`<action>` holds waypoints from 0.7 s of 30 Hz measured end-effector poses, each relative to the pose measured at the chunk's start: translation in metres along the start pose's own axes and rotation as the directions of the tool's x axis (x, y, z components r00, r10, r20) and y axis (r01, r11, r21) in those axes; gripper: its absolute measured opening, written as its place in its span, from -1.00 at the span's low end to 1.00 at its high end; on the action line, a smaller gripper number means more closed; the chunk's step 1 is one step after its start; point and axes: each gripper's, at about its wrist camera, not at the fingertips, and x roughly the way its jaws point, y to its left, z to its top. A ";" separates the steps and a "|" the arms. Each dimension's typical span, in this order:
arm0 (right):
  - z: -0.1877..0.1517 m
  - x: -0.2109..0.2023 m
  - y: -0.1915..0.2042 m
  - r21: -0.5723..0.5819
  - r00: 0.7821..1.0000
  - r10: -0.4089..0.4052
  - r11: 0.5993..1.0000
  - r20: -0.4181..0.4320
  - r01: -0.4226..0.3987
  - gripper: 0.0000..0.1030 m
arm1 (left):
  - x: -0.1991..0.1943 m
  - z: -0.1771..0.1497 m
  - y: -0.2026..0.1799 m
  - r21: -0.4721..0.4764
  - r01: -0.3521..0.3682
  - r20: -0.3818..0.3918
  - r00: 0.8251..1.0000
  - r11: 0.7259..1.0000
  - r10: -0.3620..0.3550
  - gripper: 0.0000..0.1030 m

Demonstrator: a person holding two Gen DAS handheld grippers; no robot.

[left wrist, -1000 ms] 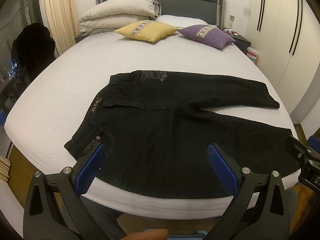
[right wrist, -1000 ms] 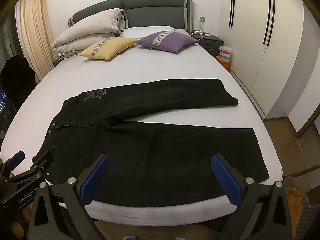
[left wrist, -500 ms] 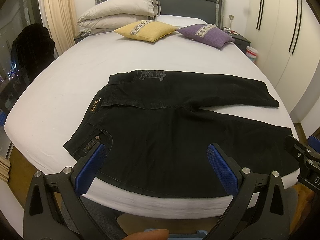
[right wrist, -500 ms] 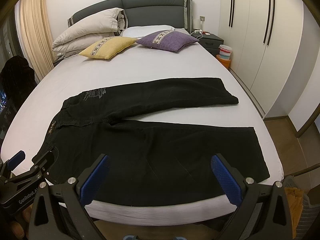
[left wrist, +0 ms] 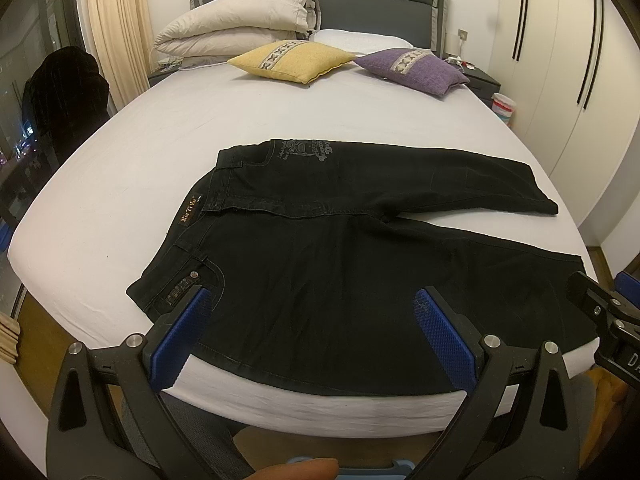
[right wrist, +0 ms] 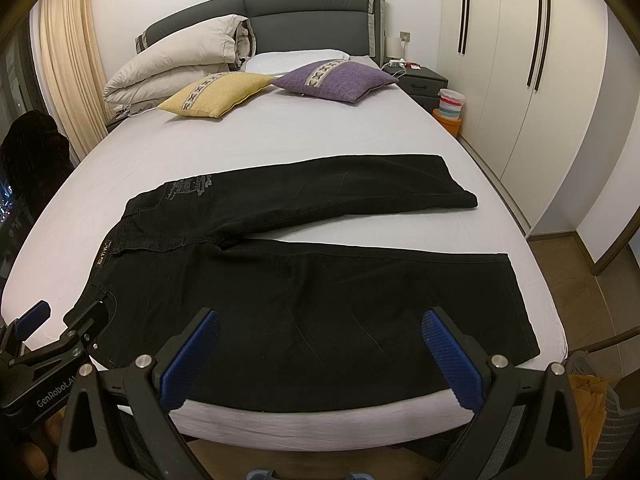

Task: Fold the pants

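Note:
Black pants [left wrist: 340, 240] lie spread flat on the white bed [left wrist: 140, 168], waist to the left, both legs running right, the far leg angled away from the near one. They also show in the right wrist view [right wrist: 300, 272]. My left gripper [left wrist: 312, 316] is open and empty, held above the near edge of the bed over the waist end. My right gripper [right wrist: 320, 336] is open and empty above the near leg. Each gripper shows at the edge of the other's view: the right one [left wrist: 604, 312], the left one [right wrist: 60, 332].
A folded duvet [left wrist: 236, 16], a yellow cushion [left wrist: 292, 60] and a purple cushion [left wrist: 412, 70] lie at the head of the bed. A nightstand [right wrist: 420, 80] and wardrobe doors [right wrist: 520, 80] stand right. A dark garment [left wrist: 68, 96] hangs left.

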 end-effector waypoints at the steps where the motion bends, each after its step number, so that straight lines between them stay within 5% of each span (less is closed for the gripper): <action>1: 0.001 0.000 -0.001 0.000 1.000 0.000 1.000 0.000 0.000 1.00 | 0.000 0.000 0.000 0.000 0.000 0.000 1.000 1.000 0.000 1.00; 21: 0.000 0.001 0.000 0.001 1.000 0.003 1.000 -0.004 -0.003 1.00 | 0.001 -0.003 -0.006 0.005 0.002 -0.003 1.000 1.000 -0.002 1.00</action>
